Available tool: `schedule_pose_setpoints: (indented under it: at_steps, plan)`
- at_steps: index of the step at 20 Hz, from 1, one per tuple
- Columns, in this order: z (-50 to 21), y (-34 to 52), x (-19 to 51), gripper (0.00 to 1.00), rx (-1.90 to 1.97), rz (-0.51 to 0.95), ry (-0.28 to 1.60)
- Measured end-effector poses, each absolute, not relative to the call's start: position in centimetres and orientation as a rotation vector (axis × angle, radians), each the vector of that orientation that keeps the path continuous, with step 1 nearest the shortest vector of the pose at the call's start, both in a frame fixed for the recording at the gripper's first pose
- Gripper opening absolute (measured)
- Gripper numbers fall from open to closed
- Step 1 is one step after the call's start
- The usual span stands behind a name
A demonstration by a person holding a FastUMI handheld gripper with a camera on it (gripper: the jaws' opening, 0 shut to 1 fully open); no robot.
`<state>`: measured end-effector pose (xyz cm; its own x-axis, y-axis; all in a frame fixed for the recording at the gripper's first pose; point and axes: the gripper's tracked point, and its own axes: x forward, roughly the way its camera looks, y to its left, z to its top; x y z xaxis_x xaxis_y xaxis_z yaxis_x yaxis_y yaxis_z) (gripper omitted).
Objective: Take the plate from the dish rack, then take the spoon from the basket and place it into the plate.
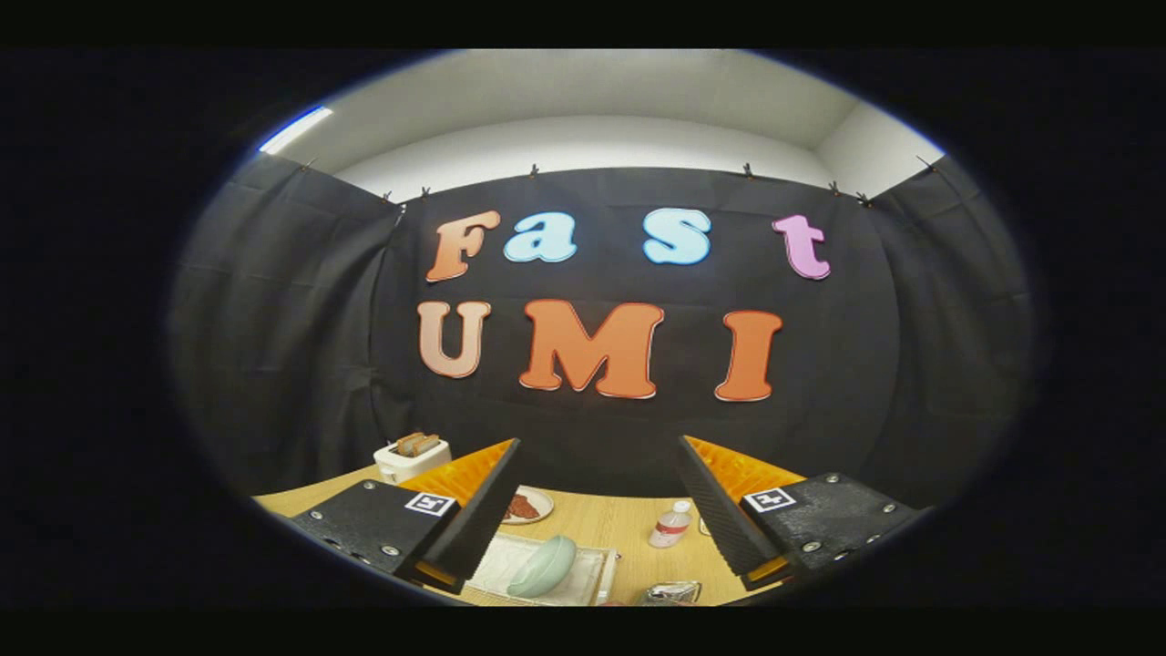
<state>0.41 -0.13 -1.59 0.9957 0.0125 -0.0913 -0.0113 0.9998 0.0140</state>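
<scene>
My gripper [597,478] is open and held high above a wooden table [610,524], with nothing between its fingers. Below the gap, a pale green plate [543,567] stands tilted on edge in a white dish rack [510,560] close to the left finger. To the right of the rack, low between the fingers, lies a shiny metallic thing [672,592], partly hidden; I cannot tell whether it is the basket or the spoon.
A white toaster [412,458] with bread slices in it stands at the table's back left. A small plate with brown food [526,506] lies behind the rack. A small clear bottle with a red cap [670,524] stands near the right finger.
</scene>
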Motion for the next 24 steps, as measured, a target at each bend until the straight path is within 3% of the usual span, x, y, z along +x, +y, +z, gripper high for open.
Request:
schedule_pose_setpoints:
  at_steps: [8, 24]
  plan:
    - [-6.0, 0.7, 1.3, 0.99, 0.066, 0.041, 0.278]
    - [-19.2, 4.2, 2.5, 0.99, 0.094, 0.133, 0.83]
